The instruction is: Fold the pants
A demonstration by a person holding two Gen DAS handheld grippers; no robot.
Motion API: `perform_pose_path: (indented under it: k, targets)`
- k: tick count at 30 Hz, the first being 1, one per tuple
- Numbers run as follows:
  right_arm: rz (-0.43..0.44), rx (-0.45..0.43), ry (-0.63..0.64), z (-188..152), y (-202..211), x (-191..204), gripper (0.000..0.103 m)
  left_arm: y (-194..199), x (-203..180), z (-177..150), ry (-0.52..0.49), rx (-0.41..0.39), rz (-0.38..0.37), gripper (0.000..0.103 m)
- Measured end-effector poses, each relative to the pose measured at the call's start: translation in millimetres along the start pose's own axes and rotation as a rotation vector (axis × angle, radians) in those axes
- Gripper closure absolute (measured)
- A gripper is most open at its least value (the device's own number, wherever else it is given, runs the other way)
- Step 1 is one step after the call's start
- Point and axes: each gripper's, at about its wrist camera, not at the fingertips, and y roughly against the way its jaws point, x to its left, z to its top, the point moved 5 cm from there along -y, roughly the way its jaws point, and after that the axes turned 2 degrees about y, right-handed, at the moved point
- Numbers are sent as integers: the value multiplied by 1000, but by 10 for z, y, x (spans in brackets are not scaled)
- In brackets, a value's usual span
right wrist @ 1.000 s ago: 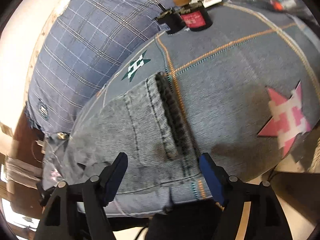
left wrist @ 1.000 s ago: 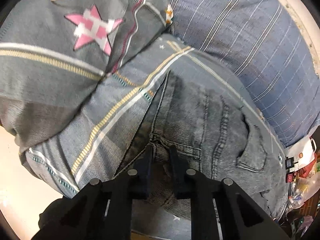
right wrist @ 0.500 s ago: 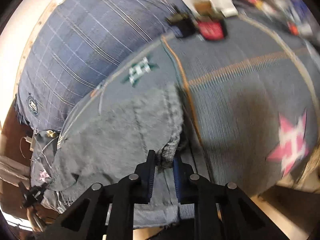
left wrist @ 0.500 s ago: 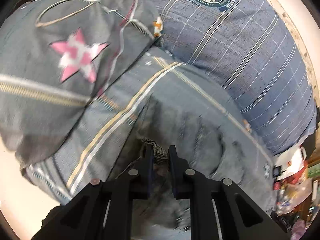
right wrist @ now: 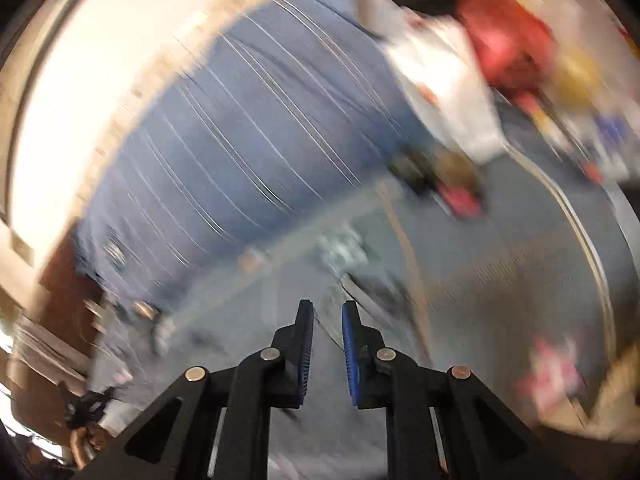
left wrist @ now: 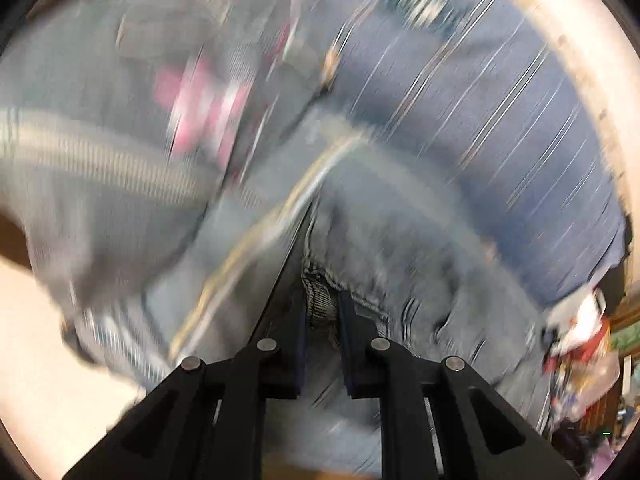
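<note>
Both views are badly blurred by motion. The grey denim pants [left wrist: 400, 256] lie on a grey bedspread [left wrist: 100, 128] with pink stars. My left gripper [left wrist: 322, 308] is shut on a bunched fold at the pants' waistband, which stands up between the pads. In the right wrist view the pants [right wrist: 256, 312] spread out left of and under the fingers. My right gripper [right wrist: 325, 320] stands nearly shut, with grey cloth filling the narrow gap between its blue pads. The hem it pinched half a second ago is too blurred to make out.
A blue plaid pillow [left wrist: 480, 100] [right wrist: 248, 132] lies behind the pants along a pale wall [right wrist: 60, 100]. A white bag [right wrist: 440, 80], a red object [right wrist: 504, 40] and small clutter [left wrist: 576, 328] sit at the bedspread's [right wrist: 500, 264] far end.
My right gripper went from wide open over the pants' hem to shut on it, then rose. My left gripper stayed shut on the waistband and lifted it off the bedspread.
</note>
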Motion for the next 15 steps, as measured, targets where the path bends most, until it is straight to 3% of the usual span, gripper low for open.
perform_pose_path:
  k: [3,5,6,7,9,10,12,15]
  targets:
    - [4,159,-94,-662,-269,-454,86,-248,268,-165,31,82,48,87]
    - [-28,187,-133,-858,-366,-579,82,-257,296,-153,56,92,45,87]
    - [-14,188,-154,-879,-407,-581,71,-204,273,-115,66,71,47,85]
    - [17,182,-175,-851,-432,-541,43,-168,259,-98,67,58,55,79]
    - [37,156,-197,-709,-481,-415,19,-31,196,-59,61,15,69,67]
    - [29,141,-187,-613,-525,-316,19,47,159,-55,63,-8,69,56]
    - [29,127,-143,-363,-624,-113,19,171,151,-58,74,-47,76,49]
    - [13,105,-91,52,-789,118,19,325,74,-60,58,-103,87,48]
